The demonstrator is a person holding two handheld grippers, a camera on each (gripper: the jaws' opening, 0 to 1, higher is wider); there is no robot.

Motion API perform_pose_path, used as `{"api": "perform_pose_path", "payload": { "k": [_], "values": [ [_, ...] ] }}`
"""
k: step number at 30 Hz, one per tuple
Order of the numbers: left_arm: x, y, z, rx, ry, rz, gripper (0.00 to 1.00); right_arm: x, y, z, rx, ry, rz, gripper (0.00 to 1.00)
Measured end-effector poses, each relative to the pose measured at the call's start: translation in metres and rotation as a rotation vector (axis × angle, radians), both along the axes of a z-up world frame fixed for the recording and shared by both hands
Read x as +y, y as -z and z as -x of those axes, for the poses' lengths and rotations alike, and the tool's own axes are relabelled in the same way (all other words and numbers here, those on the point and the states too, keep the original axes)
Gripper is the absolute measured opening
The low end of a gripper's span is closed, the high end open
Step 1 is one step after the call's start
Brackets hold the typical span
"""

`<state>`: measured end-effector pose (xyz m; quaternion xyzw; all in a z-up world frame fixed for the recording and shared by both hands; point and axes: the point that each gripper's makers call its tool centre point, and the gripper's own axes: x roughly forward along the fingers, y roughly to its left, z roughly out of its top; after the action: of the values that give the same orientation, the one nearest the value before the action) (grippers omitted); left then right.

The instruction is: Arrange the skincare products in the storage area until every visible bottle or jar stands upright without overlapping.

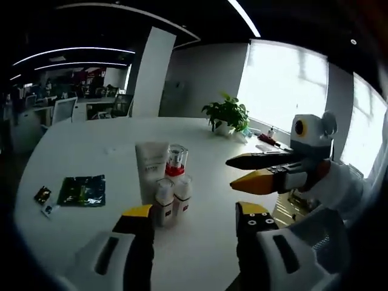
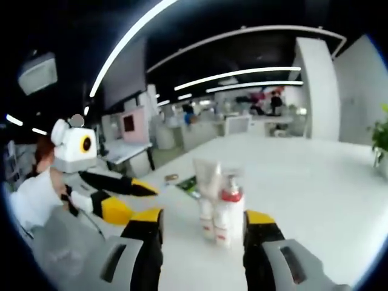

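Low in the frame, the left gripper [image 1: 195,225] shows its two yellow-tipped black jaws standing apart, with nothing between them. Just above the left jaw, on the white table [image 1: 91,151], four products stand upright in a tight cluster: a white tube [image 1: 151,167], a clear bottle [image 1: 176,160] with a red collar, and two small white bottles [image 1: 173,197] in front. At centre right, the right gripper [image 1: 245,171] comes in, jaws parted and empty. A green packet [image 1: 82,190] lies at left. A potted plant [image 1: 227,114] sits at upper centre.
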<state>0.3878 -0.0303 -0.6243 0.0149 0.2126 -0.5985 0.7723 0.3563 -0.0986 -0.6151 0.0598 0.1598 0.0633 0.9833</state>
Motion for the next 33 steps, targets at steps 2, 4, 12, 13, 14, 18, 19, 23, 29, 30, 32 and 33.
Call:
{"api": "perform_pose_path", "payload": {
  "k": [2,4,12,13,14,18,19,23,29,30,32,33],
  "values": [
    [0.002,0.000,-0.002,0.003,-0.002,0.001,0.53,-0.001,-0.001,-0.003,-0.003,-0.002,0.005,0.50],
    [0.004,0.000,-0.004,-0.006,0.001,-0.010,0.58,0.000,-0.002,-0.005,0.000,-0.007,0.006,0.53],
    [0.021,-0.002,-0.016,-0.018,0.022,-0.014,0.66,0.018,-0.002,-0.010,0.026,-0.046,0.065,0.66],
    [0.024,-0.002,-0.018,-0.017,0.031,-0.017,0.66,0.019,-0.001,-0.012,0.032,-0.039,0.066,0.67],
    [0.026,-0.001,-0.020,-0.012,0.032,-0.019,0.66,0.020,-0.001,-0.013,0.035,-0.036,0.064,0.68],
    [0.041,-0.003,-0.029,-0.017,0.037,-0.021,0.68,0.033,-0.001,-0.015,0.052,-0.054,0.079,0.70],
    [0.045,-0.003,-0.030,-0.013,0.043,-0.021,0.69,0.036,-0.001,-0.015,0.053,-0.057,0.082,0.70],
    [0.060,-0.003,-0.035,-0.019,0.053,-0.023,0.73,0.049,-0.004,-0.024,0.047,-0.070,0.083,0.76],
    [0.083,-0.002,-0.050,-0.019,0.034,-0.011,0.75,0.076,-0.006,-0.034,0.054,-0.098,0.118,0.80],
    [0.086,-0.003,-0.052,-0.024,0.031,-0.010,0.76,0.080,-0.006,-0.035,0.058,-0.104,0.121,0.81],
    [0.094,-0.002,-0.055,-0.025,0.039,-0.008,0.78,0.087,-0.005,-0.039,0.057,-0.105,0.127,0.83],
    [0.097,-0.002,-0.056,-0.024,0.045,-0.010,0.79,0.089,-0.004,-0.041,0.061,-0.106,0.129,0.84]
  ]
}}
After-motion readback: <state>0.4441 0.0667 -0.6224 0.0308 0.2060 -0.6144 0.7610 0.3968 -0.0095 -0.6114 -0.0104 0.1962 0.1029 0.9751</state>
